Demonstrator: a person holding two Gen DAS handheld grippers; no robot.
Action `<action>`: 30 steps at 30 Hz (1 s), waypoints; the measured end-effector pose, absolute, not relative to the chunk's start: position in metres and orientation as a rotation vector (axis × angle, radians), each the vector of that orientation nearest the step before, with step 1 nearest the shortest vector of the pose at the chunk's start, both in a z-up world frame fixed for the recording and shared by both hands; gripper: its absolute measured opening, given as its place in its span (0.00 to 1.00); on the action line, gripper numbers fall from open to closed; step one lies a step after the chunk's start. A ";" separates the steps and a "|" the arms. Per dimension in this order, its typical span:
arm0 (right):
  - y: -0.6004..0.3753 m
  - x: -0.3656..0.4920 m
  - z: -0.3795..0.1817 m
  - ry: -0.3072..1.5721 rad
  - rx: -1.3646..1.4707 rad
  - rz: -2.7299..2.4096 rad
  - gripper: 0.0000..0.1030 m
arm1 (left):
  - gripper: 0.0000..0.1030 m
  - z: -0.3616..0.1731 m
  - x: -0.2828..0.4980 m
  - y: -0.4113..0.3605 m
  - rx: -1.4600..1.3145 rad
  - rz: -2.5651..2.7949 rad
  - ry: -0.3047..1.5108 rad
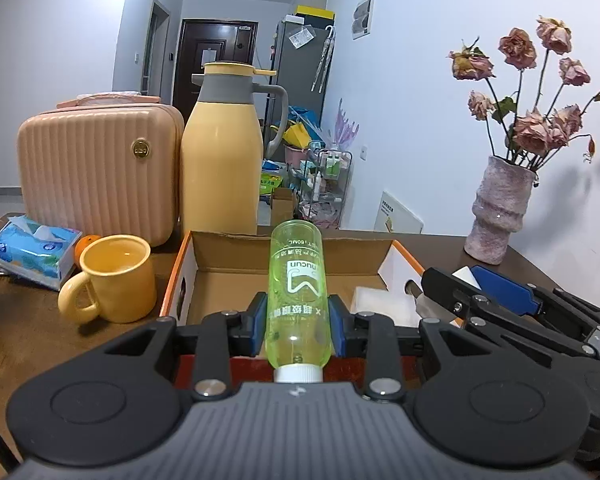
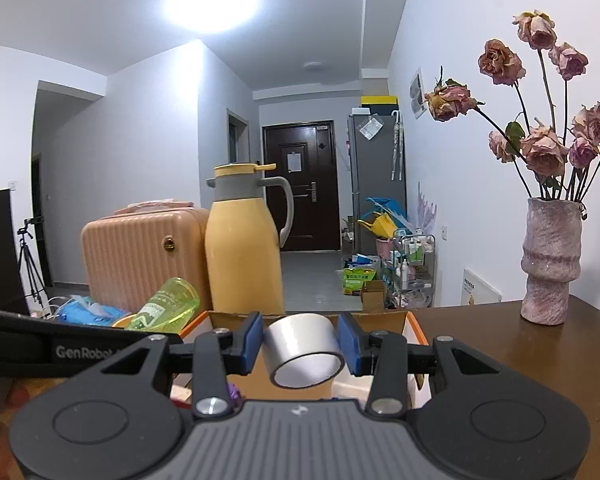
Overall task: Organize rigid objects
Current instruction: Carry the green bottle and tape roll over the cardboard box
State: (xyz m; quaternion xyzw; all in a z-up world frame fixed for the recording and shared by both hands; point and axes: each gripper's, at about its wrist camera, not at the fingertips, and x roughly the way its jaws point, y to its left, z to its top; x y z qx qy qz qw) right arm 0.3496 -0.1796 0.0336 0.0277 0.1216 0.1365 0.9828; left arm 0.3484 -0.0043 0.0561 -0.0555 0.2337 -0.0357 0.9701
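**Both grippers loaded above the open box**

The brown table fills the lower half of both views. At the left middle of the left wrist view a pink ribbed case stands on it, with a tall yellow jug just beside it toward the centre. At the right edge a pink vase holds dried roses.

In the centre of the frame lies the open cardboard box, its orange-edged flaps spread to either side. Left of the box sits a yellow mug, and behind that, at the far left, a blue tissue pack.

The left gripper is clenched on a green bottle, its blue pads pressed to both sides; the bottle points away from the camera with its white cap near the lens, hanging over the near edge of the box.

The right gripper grasps a silver tape roll between its blue pads, in the lower centre of the right wrist view, in front of the box's opening. In that same view the green bottle shows at lower left
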 end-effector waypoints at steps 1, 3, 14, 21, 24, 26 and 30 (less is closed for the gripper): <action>-0.180 0.354 0.034 0.249 0.061 0.272 0.39 | 0.31 0.056 0.353 -0.004 -0.115 -0.070 0.474; -0.179 0.362 0.036 0.257 0.068 0.267 0.39 | 0.31 0.056 0.364 -0.002 -0.124 -0.064 0.479; -0.174 0.406 0.036 0.296 0.062 0.223 0.39 | 0.31 0.052 0.416 0.005 -0.139 -0.024 0.489; -0.171 0.433 0.033 0.326 0.068 0.203 0.39 | 0.31 0.044 0.438 0.007 -0.147 -0.007 0.493; -0.169 0.442 0.028 0.342 0.062 0.196 0.39 | 0.31 0.039 0.446 0.008 -0.153 -0.005 0.493; -0.169 0.447 0.023 0.354 0.064 0.200 0.39 | 0.31 0.036 0.451 0.009 -0.165 -0.004 0.496; -0.168 0.457 0.014 0.374 0.067 0.196 0.39 | 0.31 0.032 0.461 0.014 -0.182 0.002 0.505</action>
